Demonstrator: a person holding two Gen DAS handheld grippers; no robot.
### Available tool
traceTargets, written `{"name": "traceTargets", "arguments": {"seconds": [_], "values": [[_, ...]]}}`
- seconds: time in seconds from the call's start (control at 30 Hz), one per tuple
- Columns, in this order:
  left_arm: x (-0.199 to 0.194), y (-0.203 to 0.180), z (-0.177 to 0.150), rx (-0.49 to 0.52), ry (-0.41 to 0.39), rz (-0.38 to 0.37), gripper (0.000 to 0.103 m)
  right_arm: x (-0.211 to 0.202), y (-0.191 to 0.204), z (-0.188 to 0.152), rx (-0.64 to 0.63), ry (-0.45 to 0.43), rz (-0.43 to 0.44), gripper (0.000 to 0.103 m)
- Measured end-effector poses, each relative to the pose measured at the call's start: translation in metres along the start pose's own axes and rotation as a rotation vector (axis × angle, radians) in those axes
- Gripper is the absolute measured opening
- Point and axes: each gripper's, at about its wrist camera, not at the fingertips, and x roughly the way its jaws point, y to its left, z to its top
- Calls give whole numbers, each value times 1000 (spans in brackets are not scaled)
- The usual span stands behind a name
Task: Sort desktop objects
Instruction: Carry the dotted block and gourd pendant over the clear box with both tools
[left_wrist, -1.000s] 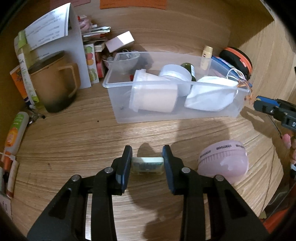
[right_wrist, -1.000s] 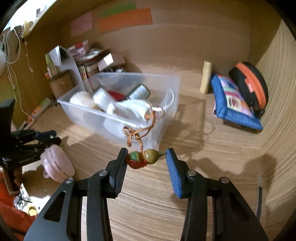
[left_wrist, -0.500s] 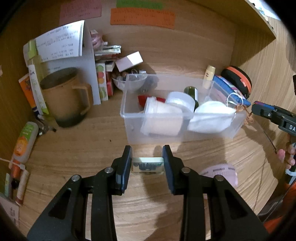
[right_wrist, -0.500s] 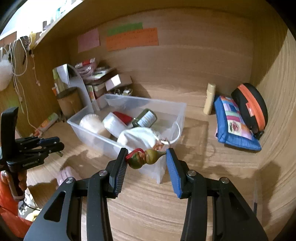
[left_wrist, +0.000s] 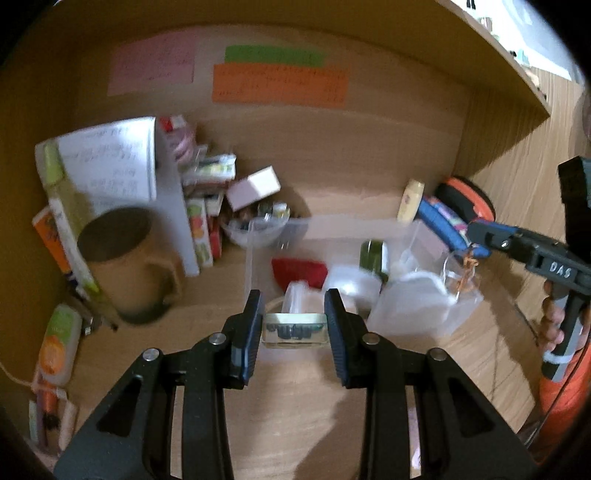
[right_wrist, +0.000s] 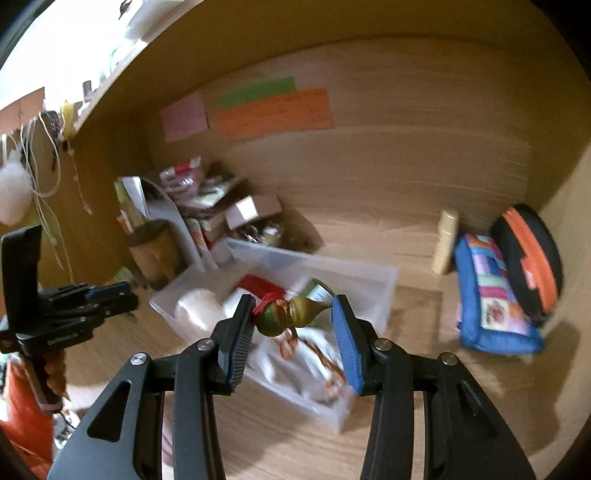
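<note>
Left gripper: clamped on small clear box, raised just before clear bin for dropping in. Right gripper: closed on gourd charm (cord dangling), above bin's near corner.

Two black hand-held grippers, and an orange sleeve

The left gripper and right gripper each have black plastic arms with cut-out slots, silver round screws at the joints, and ribbed blue-edged pads. Seen from the side, the right gripper's body bears white letters "DAS". The hand around its grey-banded handle comes from an orange sleeve.
</note>
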Motion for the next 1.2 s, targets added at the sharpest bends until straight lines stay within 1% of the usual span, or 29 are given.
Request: {"name": "traceTargets", "arguments": {"seconds": [0.17,0.3,0.37,0.5,0.77,0.93,1.07,1.2], "values": [[15,-8,20,12,-10,-16,33,13,5,16,-4,-9,28,39],[31,-14,30,9,4,-36,33,31,8,22,-18,15,25,39],[37,-16,32,5,11,-34,33,40,7,22,-19,26,19,39],[51,-19,34,5,29,-34,33,56,-2,17,2,59,15,39],[83,-14,34,-8,80,-33,33,74,-16,6,29,123,19,39],[101,-12,33,-9,111,-27,33,82,-18,0,33,158,27,39],[109,-10,31,-13,123,-27,33,88,-15,-3,16,169,14,39],[114,-11,28,-5,130,-32,33,98,-12,-8,6,207,17,39]]}}
